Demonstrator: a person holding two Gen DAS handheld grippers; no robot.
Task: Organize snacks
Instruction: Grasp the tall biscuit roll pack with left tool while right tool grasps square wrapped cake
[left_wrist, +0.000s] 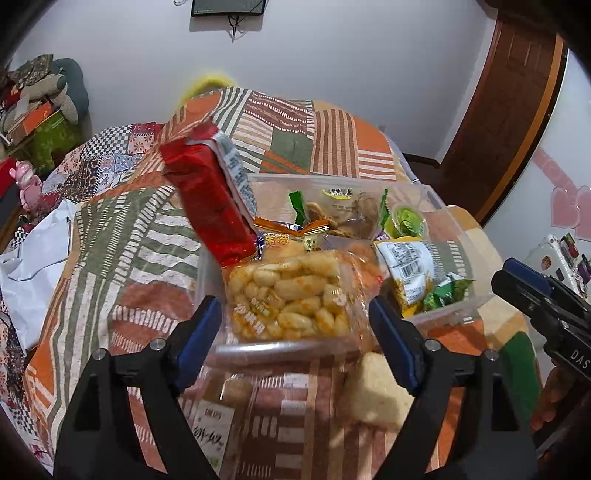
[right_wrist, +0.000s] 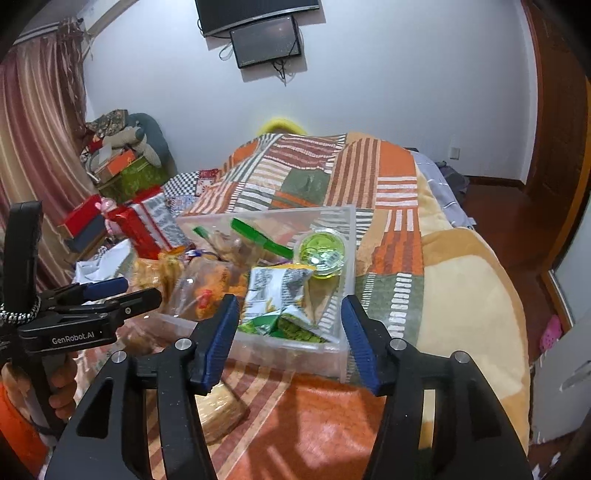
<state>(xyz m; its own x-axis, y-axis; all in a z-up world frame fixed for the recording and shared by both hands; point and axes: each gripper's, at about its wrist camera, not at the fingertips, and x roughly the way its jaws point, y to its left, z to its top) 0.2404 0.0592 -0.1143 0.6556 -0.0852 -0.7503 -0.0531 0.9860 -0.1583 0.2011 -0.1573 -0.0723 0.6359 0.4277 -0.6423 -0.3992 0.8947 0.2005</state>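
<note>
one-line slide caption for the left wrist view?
Open left gripper frames clear puffed-snack packet atop clear plastic snack bin on patchwork quilt.

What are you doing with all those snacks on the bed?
A person is sorting snacks into a clear plastic box on the bed. The left gripper is open in front of a bag of puffed snacks lying in the box. The right gripper is open too, holding nothing. A few snacks are not in the box yet.

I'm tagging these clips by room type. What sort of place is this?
Most likely a bedroom in a home. The clear snack bin sits on a bed under a patchwork quilt, a screen is mounted on the wall, and a curtain hangs at the left.
</note>
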